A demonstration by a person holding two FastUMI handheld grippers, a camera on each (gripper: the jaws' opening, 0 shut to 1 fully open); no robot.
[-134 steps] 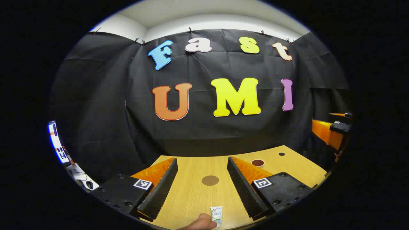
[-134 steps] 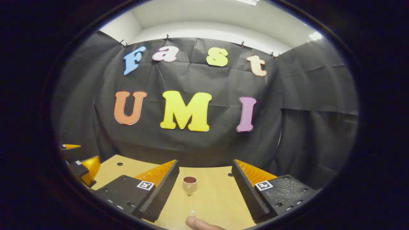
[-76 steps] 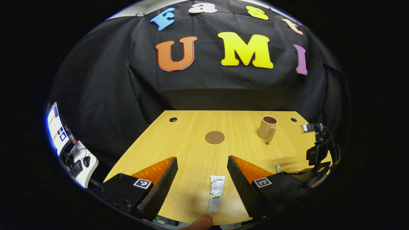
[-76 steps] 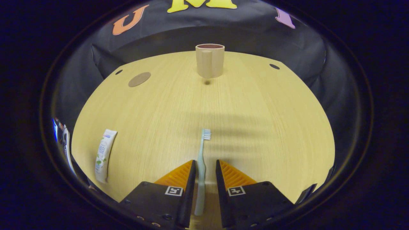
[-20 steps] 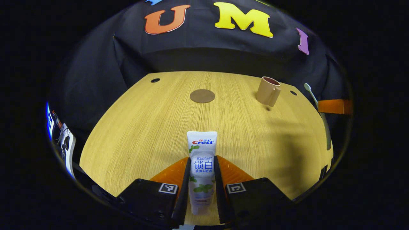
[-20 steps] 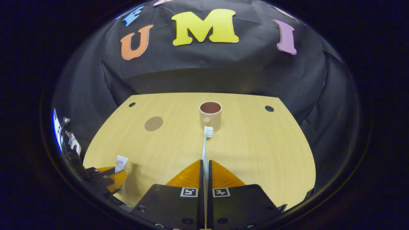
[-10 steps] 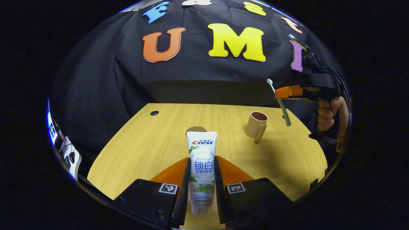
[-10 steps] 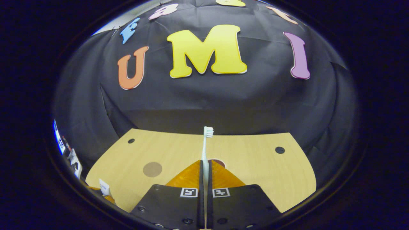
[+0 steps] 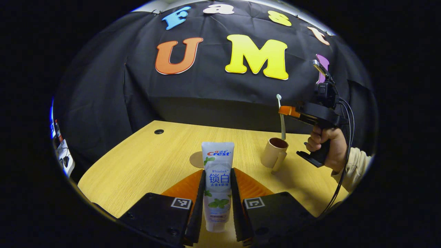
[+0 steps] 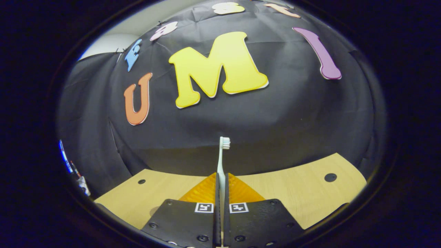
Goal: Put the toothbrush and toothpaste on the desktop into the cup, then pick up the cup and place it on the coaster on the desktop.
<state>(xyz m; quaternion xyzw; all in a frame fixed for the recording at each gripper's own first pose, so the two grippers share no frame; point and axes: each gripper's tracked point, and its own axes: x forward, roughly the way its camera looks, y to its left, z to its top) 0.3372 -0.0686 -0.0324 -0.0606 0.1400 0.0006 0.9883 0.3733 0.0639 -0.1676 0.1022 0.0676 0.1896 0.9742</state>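
Note:
My left gripper is shut on a white toothpaste tube, which sticks out forward above the desk. Beyond it in the left gripper view stands a tan cup with a dark inside and a handle. My right gripper, held by a hand, hangs over that cup with a pale toothbrush upright in it, bristles up, its lower end just above the rim. In the right gripper view my right gripper is shut on the toothbrush. A round brown coaster lies partly behind the tube.
The wooden desk has small dark holes near its far corners. Black cloth closes off the back. A person's hand and pale sleeve are at the right, with a cable hanging down.
The right gripper has carried the toothbrush left to above the cup and turned it upright. The left gripper keeps the tube and has risen slightly.

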